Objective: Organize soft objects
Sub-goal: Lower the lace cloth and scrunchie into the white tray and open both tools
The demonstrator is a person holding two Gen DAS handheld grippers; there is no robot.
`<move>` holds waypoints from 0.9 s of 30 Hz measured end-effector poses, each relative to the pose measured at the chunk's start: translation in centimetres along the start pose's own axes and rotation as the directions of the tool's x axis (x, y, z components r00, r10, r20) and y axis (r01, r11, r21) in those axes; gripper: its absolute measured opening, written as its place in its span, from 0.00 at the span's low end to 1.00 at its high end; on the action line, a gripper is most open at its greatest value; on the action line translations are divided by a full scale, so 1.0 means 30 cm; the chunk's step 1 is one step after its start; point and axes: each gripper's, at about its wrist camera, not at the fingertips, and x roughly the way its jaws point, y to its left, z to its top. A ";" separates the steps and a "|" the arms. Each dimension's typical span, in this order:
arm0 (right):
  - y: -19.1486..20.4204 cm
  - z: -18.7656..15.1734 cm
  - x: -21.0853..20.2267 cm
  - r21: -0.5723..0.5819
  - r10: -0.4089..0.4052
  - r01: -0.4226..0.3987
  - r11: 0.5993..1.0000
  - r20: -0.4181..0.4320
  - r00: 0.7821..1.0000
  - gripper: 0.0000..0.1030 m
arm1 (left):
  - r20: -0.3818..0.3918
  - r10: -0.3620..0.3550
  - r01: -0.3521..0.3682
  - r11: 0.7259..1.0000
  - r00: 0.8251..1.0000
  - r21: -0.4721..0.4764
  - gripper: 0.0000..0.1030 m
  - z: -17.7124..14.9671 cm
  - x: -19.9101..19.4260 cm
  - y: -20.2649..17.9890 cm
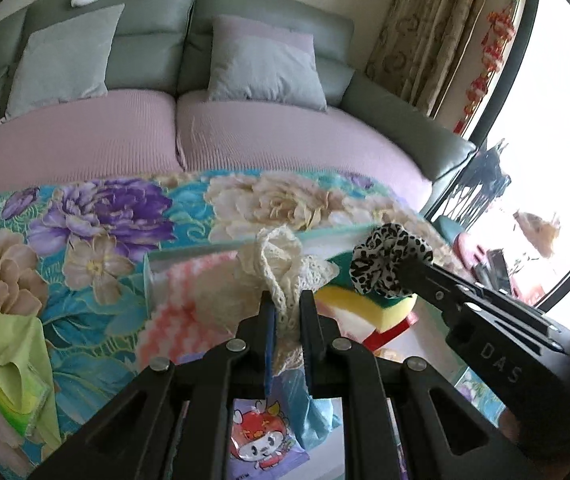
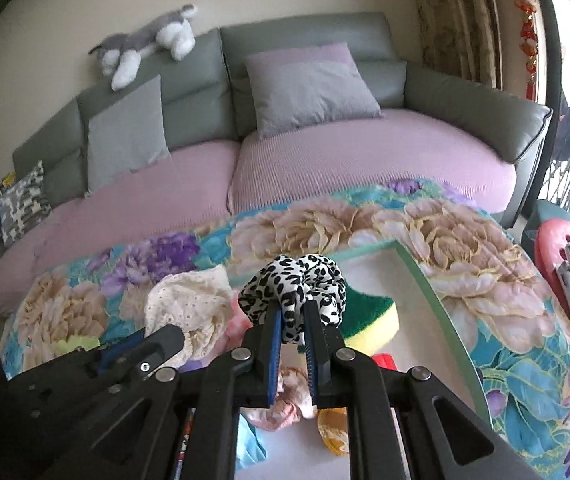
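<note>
Two hand-held grippers hang side by side over a shallow green-rimmed tray [image 2: 425,276] set on a flower-printed cloth [image 1: 97,220], each clamped on a piece of soft fabric. The left gripper [image 1: 285,312] has its jaws pinched nearly together on a cream lace cloth [image 1: 281,268], which bunches up above the fingertips and trails down between them. The right gripper [image 2: 293,322] — jaws likewise drawn close — grips a black-and-white leopard-print scrunchie [image 2: 293,280], the ruffled ring standing up above its tips.

In the left wrist view the right tool enters from the right, and the raised letters "DAS" [image 1: 501,362] read along its black body — the only clear writing in sight.

Below the held pieces, inside the tray, lie a yellow sponge with a green scouring face [image 2: 369,320], a pink-and-white striped cloth [image 1: 181,292] and, nearest the camera, a packet printed with a red-and-white cartoon figure [image 1: 261,436]; its small lettering is too blurred to read. A lime-green cloth [image 1: 21,352] lies on the flowered cloth, well apart to the left of the tray.

Behind stands a grey-green sofa [image 2: 465,112] with pink seat covers, grey cushions [image 2: 309,88] and a grey-and-white plush toy [image 2: 149,44] lying along its back.
</note>
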 end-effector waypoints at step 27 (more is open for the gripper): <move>-0.043 0.005 -0.043 0.031 -0.005 0.006 1.000 -0.024 1.000 0.60 | -0.015 0.082 -0.082 0.996 0.997 -0.027 0.44 0.009 -0.079 0.031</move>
